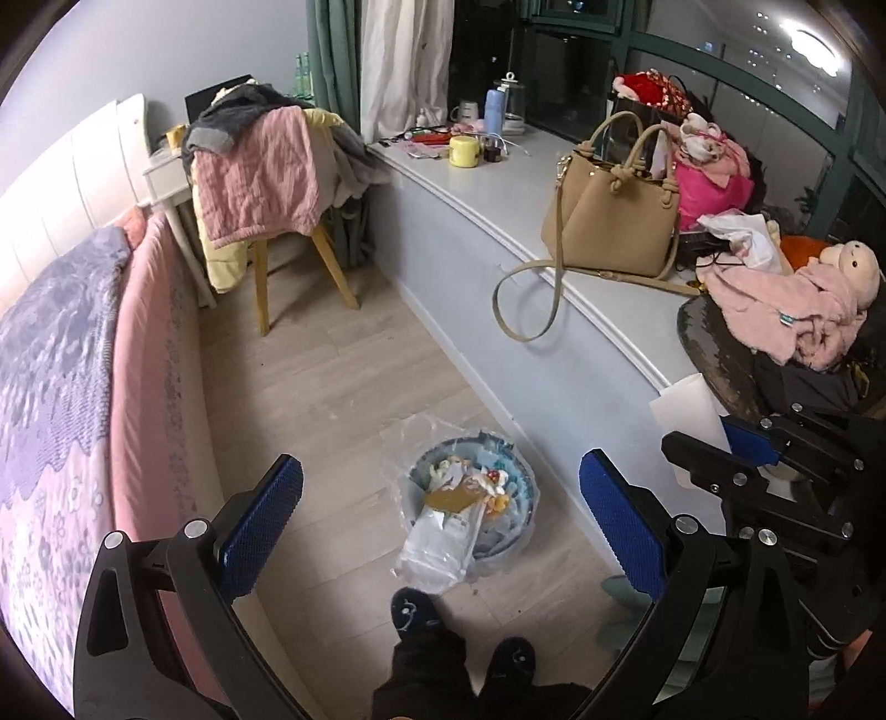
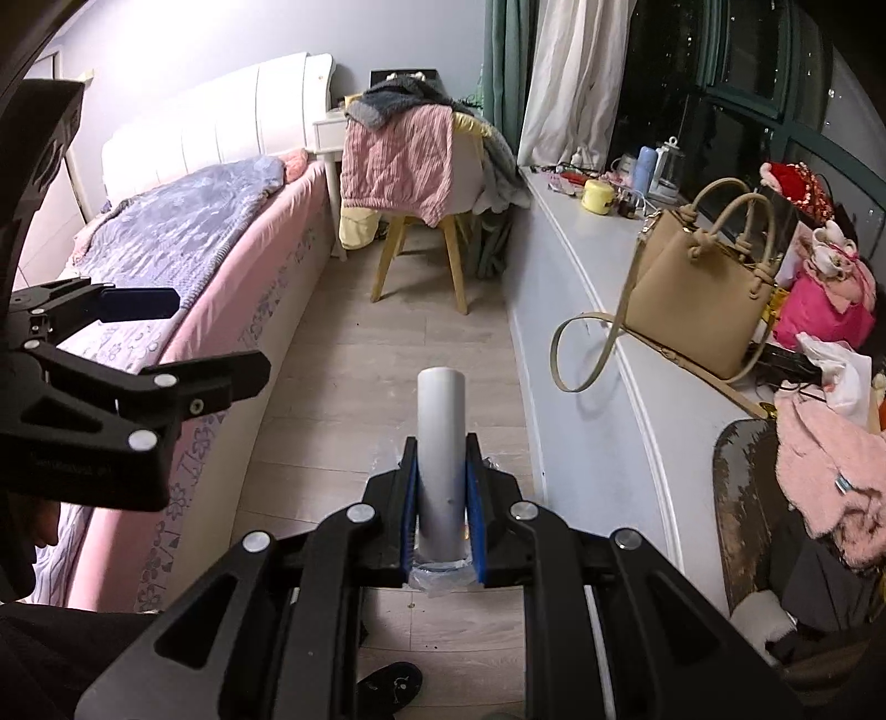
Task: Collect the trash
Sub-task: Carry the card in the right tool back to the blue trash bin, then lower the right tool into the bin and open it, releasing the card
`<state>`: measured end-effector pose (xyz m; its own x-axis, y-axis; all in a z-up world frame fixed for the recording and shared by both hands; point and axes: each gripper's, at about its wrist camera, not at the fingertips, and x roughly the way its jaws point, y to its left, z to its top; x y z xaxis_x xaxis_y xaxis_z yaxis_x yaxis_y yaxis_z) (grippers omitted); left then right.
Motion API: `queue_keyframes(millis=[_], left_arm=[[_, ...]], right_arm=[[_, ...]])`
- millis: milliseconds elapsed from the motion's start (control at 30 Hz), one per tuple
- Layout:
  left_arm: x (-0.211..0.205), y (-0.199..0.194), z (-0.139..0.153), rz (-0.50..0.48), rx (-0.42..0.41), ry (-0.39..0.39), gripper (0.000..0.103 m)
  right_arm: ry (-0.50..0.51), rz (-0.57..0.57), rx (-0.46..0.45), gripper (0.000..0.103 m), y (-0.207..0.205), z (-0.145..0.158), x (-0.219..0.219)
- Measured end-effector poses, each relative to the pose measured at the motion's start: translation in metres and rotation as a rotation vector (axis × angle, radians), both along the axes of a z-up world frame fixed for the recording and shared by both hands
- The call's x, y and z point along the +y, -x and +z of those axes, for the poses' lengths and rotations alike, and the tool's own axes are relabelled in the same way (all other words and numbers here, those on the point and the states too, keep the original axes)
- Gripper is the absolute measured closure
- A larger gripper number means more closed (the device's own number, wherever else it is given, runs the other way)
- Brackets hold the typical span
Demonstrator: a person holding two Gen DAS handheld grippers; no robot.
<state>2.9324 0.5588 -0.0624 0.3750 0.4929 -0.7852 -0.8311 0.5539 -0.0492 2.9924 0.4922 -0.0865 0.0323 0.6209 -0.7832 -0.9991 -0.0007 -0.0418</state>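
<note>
The right gripper (image 2: pixel 441 498) clamps a grey tube (image 2: pixel 441 443); the left gripper (image 1: pixel 443 520) hangs wide and empty. On the floor by the window ledge (image 1: pixel 498 221), the trash bin (image 1: pixel 523 518) already overflows, so the tube likely goes next.

Home bedroom, pink-sheeted bed (image 2: pixel 183 288) with white headboard (image 2: pixel 221 116), clothes-draped chair (image 1: pixel 271 183), curtained bay window ledge (image 1: pixel 487 183) holding handbag (image 1: pixel 614 216)

dim, bluish indoor light; a bright white ceiling lamp reflection (image 1: pixel 811 36) glares in the dark window, upper right of the left view. fisheye bending curves edges, black corners; focus mostly sharp.
</note>
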Motion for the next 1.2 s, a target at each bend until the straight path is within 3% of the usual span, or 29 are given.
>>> queue_keyframes(millis=[167,367,500,967,1200], left_arm=[[0.047,0.006,-0.019,-0.017,-0.018,-0.041,0.006],[0.094,0.015,-0.038,-0.022,-0.011,-0.007,0.006],[0.107,0.01,-0.054,-0.067,0.022,0.012,0.006],[0.125,-0.022,-0.113,-0.087,0.067,0.11,0.006],[0.126,-0.046,-0.153,-0.132,0.144,0.093,0.006]], right_arm=[[0.052,-0.034,-0.025,0.087,0.011,-0.009,0.036],[0.084,-0.038,-0.064,0.087,0.017,-0.026,0.069],[0.116,-0.078,-0.061,0.087,0.017,-0.043,0.09],[0.206,-0.061,-0.001,0.087,0.002,-0.101,0.123],[0.248,-0.022,0.01,0.087,-0.014,-0.144,0.135]])
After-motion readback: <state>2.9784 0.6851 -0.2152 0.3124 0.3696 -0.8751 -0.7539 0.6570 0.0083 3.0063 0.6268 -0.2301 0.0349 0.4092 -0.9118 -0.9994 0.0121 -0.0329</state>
